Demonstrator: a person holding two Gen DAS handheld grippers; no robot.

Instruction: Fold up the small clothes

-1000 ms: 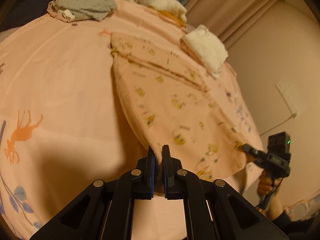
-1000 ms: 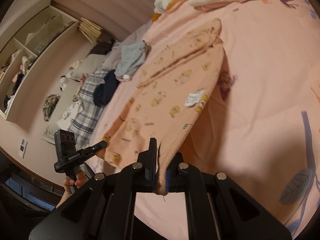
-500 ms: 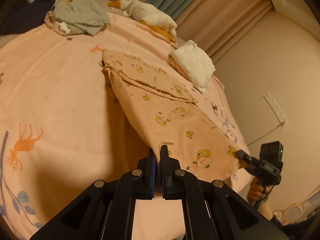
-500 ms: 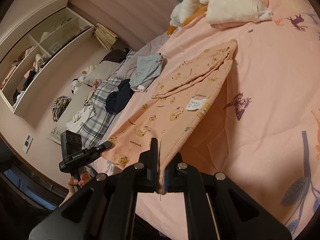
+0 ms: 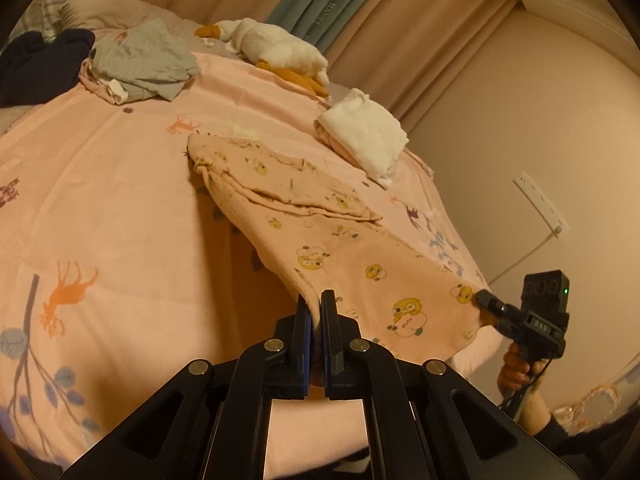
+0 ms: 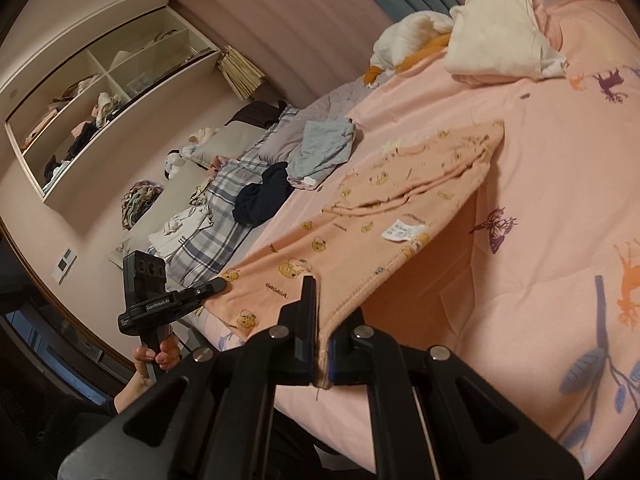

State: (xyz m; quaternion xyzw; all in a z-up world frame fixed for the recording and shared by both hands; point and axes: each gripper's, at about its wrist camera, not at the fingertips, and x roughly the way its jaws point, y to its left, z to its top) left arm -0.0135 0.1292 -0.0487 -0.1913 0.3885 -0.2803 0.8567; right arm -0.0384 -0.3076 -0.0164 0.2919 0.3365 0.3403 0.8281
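Peach printed garment hangs lifted off the pink bedspread at its near edge, far end resting on it. Left gripper and right gripper each clamp a corner (jaws together on cloth).

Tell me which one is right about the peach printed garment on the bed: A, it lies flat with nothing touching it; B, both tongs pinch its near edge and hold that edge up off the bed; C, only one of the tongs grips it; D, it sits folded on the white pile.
B: the left tongs and right tongs each clamp the peach garment, whose near edge hangs above the bedspread.
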